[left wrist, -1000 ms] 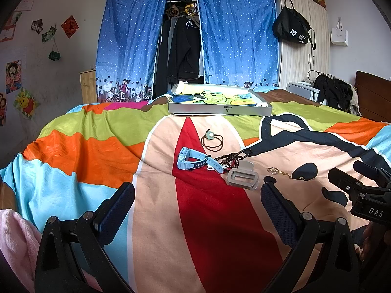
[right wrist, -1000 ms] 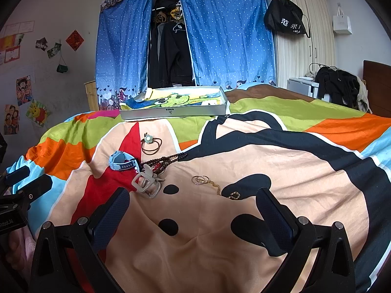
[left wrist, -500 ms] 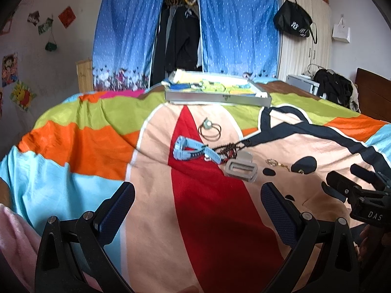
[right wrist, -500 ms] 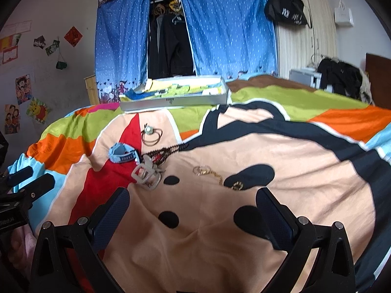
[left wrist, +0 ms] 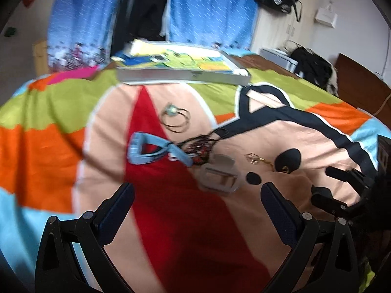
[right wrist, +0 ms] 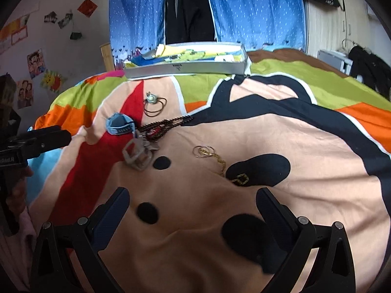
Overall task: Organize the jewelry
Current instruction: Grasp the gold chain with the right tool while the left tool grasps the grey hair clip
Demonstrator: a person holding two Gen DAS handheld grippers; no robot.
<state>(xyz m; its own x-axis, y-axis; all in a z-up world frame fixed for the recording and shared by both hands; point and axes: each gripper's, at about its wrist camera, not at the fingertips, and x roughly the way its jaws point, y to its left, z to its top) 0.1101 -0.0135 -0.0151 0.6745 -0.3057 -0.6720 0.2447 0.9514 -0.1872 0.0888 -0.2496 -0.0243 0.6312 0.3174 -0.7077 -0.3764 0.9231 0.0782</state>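
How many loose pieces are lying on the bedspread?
5: hair tie with charm farthest; blue watch left; dark bead necklace beside it; grey clip nearer; gold chain right.

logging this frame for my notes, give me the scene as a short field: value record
surface: colourful patchwork bedspread
tray: long grey box, far end of bed
items: light blue watch, grey plastic hair clip, dark beaded necklace, gold chain with rings, black cord bracelet
left claw: open, empty
right claw: open, empty

Blue dotted curtains [right wrist: 256, 9] behind a colourful bedspread [right wrist: 305, 134], postered white wall [right wrist: 36, 58].
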